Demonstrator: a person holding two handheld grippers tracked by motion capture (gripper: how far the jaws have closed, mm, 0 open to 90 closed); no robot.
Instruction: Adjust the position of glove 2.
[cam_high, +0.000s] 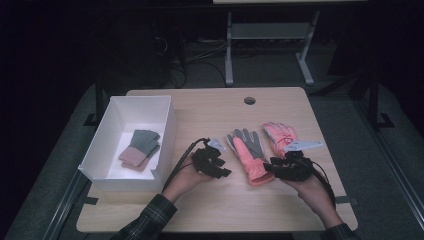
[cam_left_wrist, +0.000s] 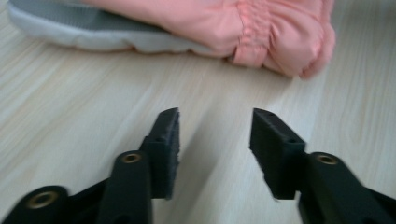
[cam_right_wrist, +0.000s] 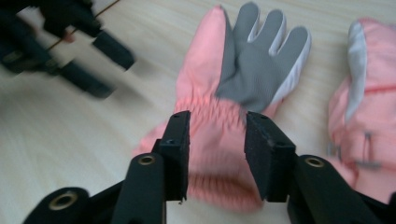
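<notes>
Overhead, a pink glove (cam_high: 250, 155) with a grey palm lies palm-up on the wooden table (cam_high: 210, 205), between the left gripper (cam_high: 214, 159) and the right gripper (cam_high: 287, 165); a second pink glove (cam_high: 279, 134) lies just beside it. A white box (cam_high: 112, 175) holds darker gloves (cam_high: 141, 149). No writing is legible.

Along the left gripper view, the jaws stand apart over bare wood, the glove's gathered cuff (cam_left_wrist: 280, 37) ahead.

Along the right gripper view, the jaws straddle the cuff (cam_right_wrist: 217, 140); whether the pads press it I cannot tell.
</notes>
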